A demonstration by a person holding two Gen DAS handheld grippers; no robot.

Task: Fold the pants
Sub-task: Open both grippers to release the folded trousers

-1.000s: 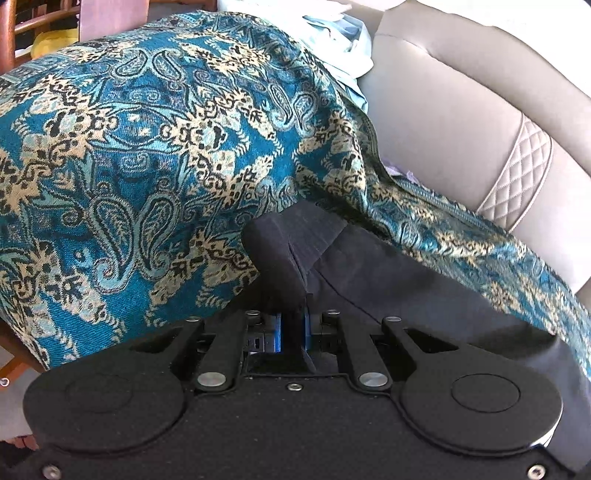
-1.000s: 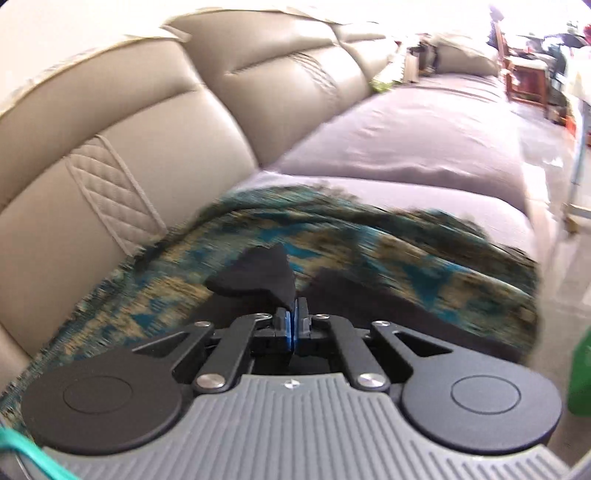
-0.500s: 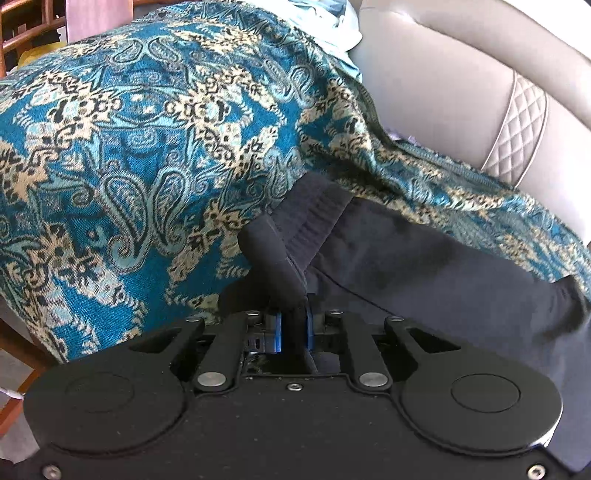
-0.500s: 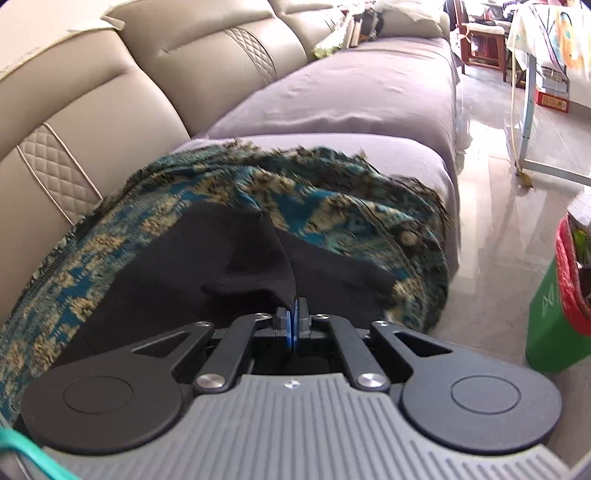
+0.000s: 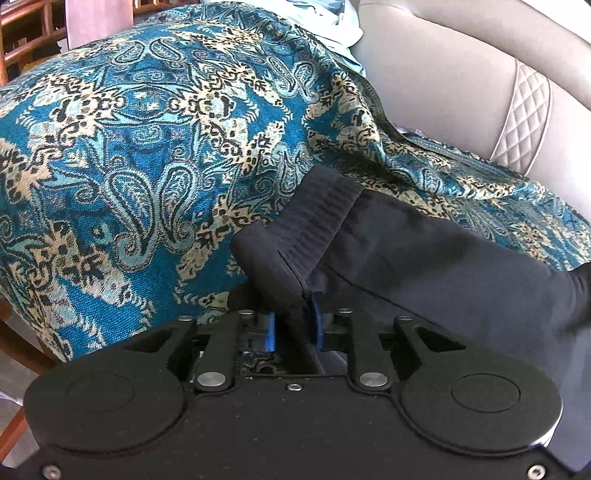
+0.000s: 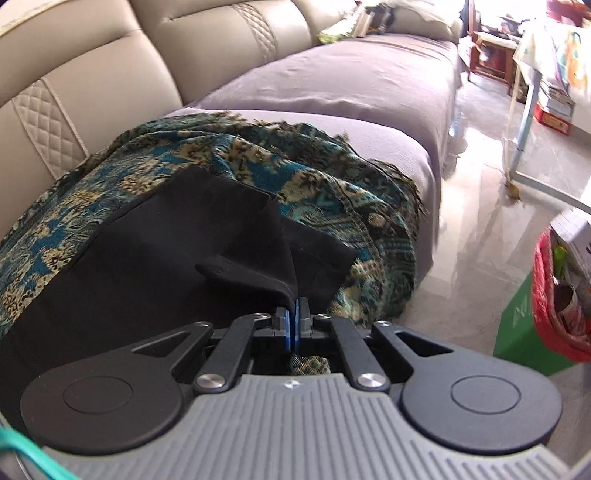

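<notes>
Black pants (image 5: 424, 266) lie on a teal paisley blanket (image 5: 147, 155) spread over a sofa seat. My left gripper (image 5: 293, 325) is shut on the pants at the ribbed waistband end, and a fold of cloth stands up from the jaws. My right gripper (image 6: 294, 321) is shut on the other end of the pants (image 6: 166, 258), near the leg hems, at the front edge of the blanket (image 6: 332, 177). The cloth between the two ends lies on the blanket.
Beige leather sofa backrest (image 5: 461, 81) behind the blanket. Purple sofa seat (image 6: 351, 81) stretches beyond. Green bin with red liner (image 6: 546, 295) on the tiled floor at right. Wooden chair (image 5: 22, 33) at far left. Pale blue cloth (image 5: 332, 22) at the blanket's top.
Both grippers stay shut on the pants. The right gripper has drawn back towards the seat's front edge, showing more of the pants. The left view has shifted slightly, showing more waistband.
</notes>
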